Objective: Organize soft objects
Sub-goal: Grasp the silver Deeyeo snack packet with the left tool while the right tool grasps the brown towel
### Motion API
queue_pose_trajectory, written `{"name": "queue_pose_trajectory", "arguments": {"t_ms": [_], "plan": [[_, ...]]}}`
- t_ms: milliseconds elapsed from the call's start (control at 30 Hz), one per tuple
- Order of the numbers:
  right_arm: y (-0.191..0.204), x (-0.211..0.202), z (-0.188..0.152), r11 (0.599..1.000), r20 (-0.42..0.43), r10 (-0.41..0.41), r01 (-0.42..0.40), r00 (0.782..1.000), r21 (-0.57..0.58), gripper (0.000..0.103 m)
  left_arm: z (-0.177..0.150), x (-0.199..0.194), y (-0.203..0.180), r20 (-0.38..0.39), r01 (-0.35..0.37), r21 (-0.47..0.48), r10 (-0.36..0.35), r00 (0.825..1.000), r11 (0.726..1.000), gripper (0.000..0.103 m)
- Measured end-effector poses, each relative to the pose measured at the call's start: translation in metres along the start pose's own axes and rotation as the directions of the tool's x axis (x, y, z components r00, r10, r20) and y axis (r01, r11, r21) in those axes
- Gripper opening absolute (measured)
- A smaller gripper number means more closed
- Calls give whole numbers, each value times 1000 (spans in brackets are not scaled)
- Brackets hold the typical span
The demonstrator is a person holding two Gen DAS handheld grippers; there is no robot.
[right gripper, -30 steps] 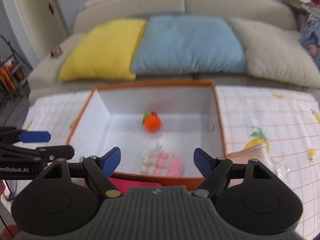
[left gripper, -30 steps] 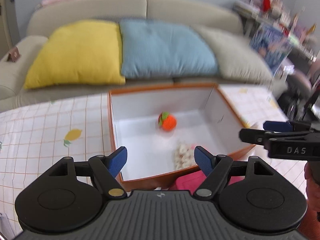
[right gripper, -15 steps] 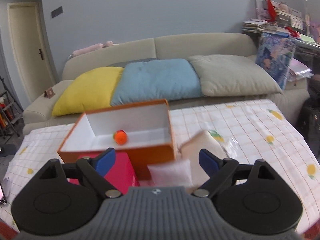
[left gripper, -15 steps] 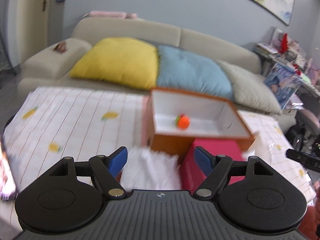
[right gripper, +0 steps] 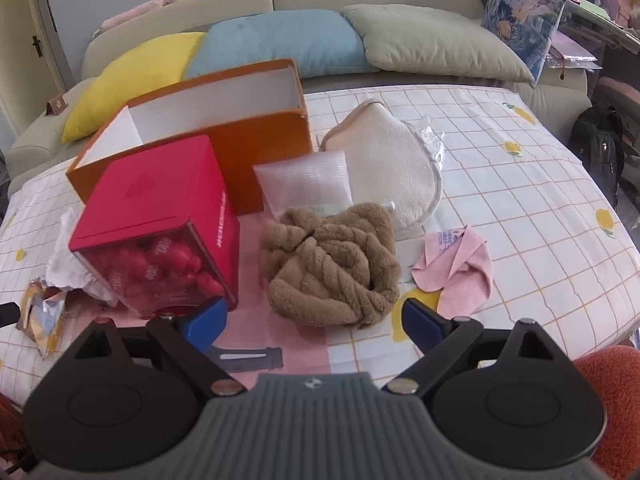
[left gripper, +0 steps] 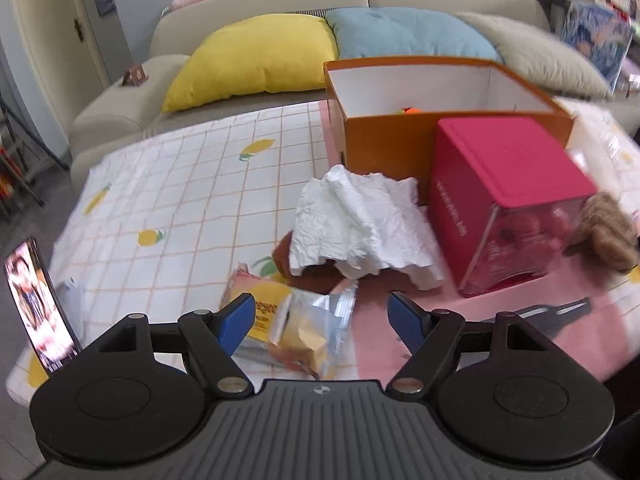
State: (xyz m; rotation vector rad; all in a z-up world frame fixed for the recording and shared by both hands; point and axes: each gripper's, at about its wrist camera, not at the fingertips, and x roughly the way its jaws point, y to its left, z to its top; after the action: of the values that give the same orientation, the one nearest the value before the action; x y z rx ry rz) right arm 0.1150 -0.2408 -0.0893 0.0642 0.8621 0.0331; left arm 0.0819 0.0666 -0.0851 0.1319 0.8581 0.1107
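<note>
Your right tool (right gripper: pixel 312 316) is wide apart, with the brown fluffy towel (right gripper: pixel 332 264) just ahead. Your left tool (left gripper: pixel 322 316) is apart too, above a snack bag (left gripper: pixel 308 324).

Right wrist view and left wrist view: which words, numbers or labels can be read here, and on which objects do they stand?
"100": on the red pieces inside the red box, right wrist view.
White lettering down the side of the red box: too blurred to read.
Dark print on the yellow snack packet: too blurred to read.
Small print on the pink cloth: too small to read.
Phone screen: a picture, no legible text.
</note>
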Motion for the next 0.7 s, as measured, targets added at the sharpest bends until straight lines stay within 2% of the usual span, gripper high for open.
{"name": "queue_pose_trajectory", "arguments": {"t_ms": [133, 233, 400, 533, 700], "plan": [[1, 13, 6, 999, 22, -27, 28, 999, -44, 96, -5, 15, -11, 4, -20, 59, 20, 1000, 998, 89], [0, 26, 10, 998, 24, -11, 12, 1000, -60, 96, -8, 23, -13, 1, -20, 59, 20, 1000, 998, 89], [2, 45, 13, 997, 7, 3, -3, 1000, -75, 96, -8, 36, -12, -17, -69, 57, 70, 997, 996, 89], [2, 61, 12, 996, -8, -7, 6, 1000, -85, 96, -12, 54, -23, -54, -124, 132, 132, 990, 984, 89], [-3, 73, 10, 997, -18, -18, 16, 1000, -73, 96, -15, 77, -30, -108, -170, 179, 191, 976, 969, 89]]}}
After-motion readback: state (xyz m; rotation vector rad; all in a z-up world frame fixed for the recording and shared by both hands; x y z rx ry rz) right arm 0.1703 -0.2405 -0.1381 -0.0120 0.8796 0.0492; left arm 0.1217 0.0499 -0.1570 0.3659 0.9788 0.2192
